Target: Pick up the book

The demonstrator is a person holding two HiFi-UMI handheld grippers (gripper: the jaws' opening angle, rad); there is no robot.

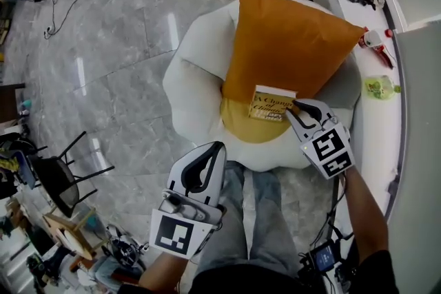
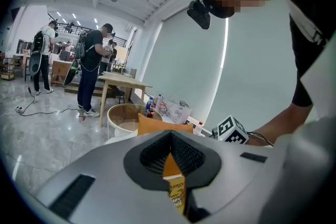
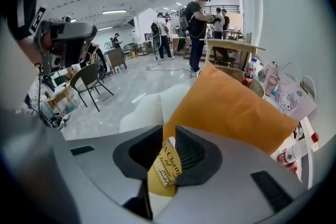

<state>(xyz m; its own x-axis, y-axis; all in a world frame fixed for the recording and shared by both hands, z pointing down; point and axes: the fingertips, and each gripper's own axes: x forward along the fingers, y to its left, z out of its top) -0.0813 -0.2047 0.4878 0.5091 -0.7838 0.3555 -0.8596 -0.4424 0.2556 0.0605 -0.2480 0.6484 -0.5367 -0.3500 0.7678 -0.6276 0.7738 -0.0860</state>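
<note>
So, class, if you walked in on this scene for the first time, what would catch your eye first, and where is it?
The big orange cushion dominates, propped on a white flower-shaped seat in the middle of the head view. In front of it, on the seat's yellow centre, sits a small yellow book, with the right gripper at its right edge, jaws apart.
</note>
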